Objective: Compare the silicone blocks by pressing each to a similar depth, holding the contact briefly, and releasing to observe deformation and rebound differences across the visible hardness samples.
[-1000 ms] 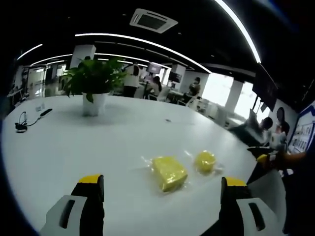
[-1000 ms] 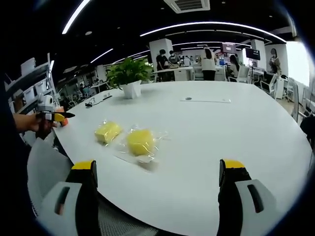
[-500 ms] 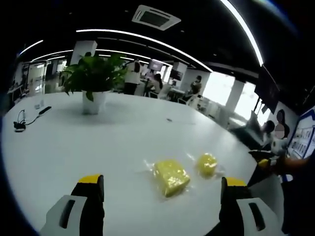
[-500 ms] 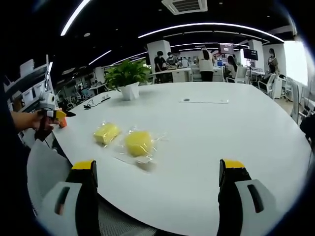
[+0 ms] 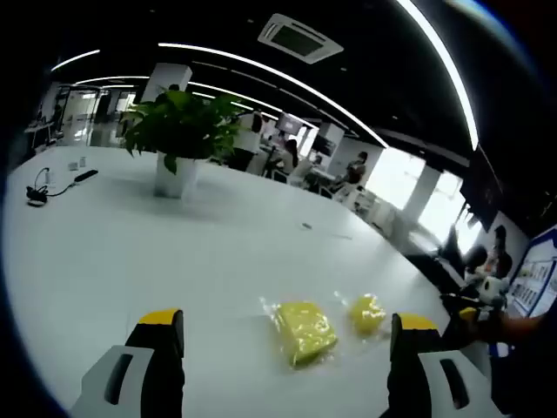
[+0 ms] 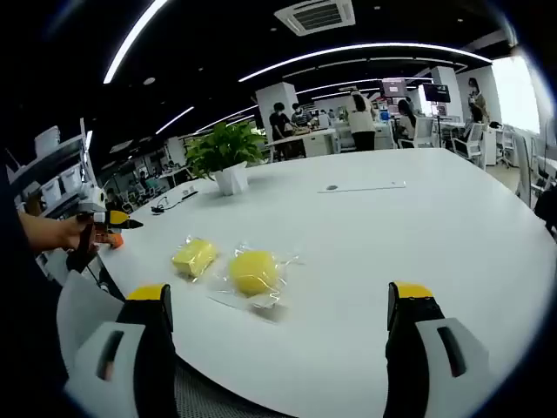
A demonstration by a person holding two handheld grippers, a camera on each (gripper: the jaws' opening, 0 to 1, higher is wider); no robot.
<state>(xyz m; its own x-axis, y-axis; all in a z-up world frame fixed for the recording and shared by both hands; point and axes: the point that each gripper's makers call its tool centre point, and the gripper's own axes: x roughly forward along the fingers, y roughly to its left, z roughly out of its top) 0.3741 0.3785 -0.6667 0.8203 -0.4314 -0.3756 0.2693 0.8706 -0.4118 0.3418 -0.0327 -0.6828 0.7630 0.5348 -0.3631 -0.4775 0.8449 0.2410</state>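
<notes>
Ahead of the left gripper, between its wide-apart jaws, a square yellow silicone block lies bagged on the white table, a rounder block just right of it. Beyond stands a potted plant. The right gripper hangs spread too, both blocks ahead, left of centre.

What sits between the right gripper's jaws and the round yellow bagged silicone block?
Nothing: in the right gripper view, just bare white table lies between the open right gripper and the round yellow silicone block.
</notes>
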